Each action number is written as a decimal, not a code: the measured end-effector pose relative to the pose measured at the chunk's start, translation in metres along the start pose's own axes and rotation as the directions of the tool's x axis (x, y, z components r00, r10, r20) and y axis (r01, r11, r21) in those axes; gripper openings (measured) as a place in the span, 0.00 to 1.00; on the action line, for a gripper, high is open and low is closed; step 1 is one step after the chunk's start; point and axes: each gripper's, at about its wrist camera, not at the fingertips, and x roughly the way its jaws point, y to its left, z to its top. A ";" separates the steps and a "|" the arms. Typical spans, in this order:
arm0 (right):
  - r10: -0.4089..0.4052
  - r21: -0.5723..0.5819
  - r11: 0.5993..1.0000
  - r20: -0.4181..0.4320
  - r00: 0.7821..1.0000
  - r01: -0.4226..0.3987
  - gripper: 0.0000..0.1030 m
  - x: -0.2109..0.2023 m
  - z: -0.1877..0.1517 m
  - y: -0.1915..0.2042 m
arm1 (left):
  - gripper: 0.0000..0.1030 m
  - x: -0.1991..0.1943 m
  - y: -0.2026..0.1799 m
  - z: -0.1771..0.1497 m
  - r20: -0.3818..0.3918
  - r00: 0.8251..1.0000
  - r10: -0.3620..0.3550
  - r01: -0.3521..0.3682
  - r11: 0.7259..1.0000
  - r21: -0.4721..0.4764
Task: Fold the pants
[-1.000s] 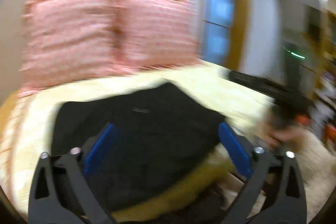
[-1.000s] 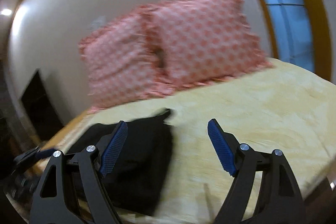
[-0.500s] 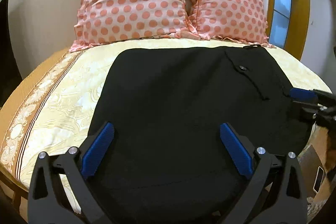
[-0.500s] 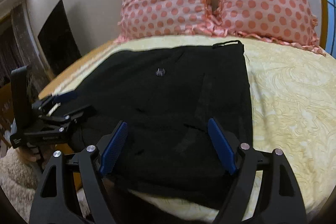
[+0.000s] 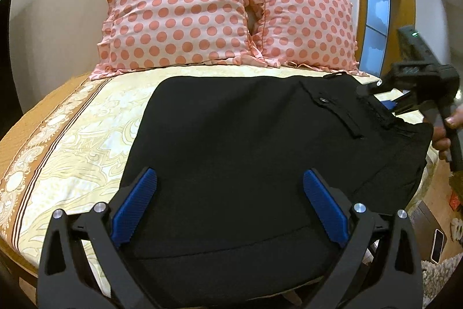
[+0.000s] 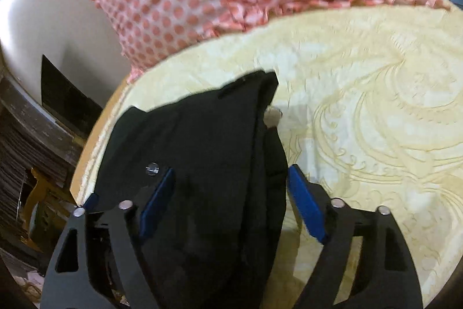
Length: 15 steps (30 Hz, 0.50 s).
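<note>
The left gripper [image 5: 230,204] is seen with its blue-padded fingers [image 5: 134,206] spread wide, nothing held between them. The pads are poised over the near part of the black pants [image 5: 246,141], which are laid out flat across the bed [image 5: 72,141]; whether the pads touch the cloth cannot be told.

The right gripper [image 6: 231,201] is likewise shown with its fingers [image 6: 306,210] apart, straddling a raised ridge of the pants [image 6: 202,135] near the waistband edge. The cloth passes between the blue pads, but no clamping is visible (the view is somewhat blurred). A small round button [image 6: 152,167] is seen on the fabric just beside the left-hand pad.

In the left wrist view, the right gripper [image 5: 390,103] is found at the far right end of the pants, by the waistband, with part of the hand [image 5: 447,132] holding it visible at the frame edge. A buttoned pocket flap [image 5: 322,100] lies nearby on the cloth.

Beyond the pants, the cream patterned bedspread is exposed on both sides, with a brown ornamental border at the left. Two pink polka-dot pillows [image 5: 179,13] are propped upright against the wall at the head of the bed. A phone [image 5: 437,245] lies on the floor at the lower right.
</note>
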 end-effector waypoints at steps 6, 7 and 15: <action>-0.004 -0.083 0.997 0.006 1.000 0.004 0.60 0.001 -0.005 0.010 | 0.98 -0.001 0.000 -0.001 0.007 1.000 0.000 -0.001 1.000 0.005; -0.011 -0.101 0.995 0.010 1.000 0.012 0.60 0.001 -0.006 0.012 | 0.98 0.000 0.000 0.000 0.008 1.000 0.000 0.000 1.000 0.005; -0.002 -0.152 0.988 0.031 1.000 0.006 0.40 0.004 -0.002 0.015 | 0.98 -0.006 0.018 0.022 -0.030 0.996 -0.084 0.081 0.993 -0.086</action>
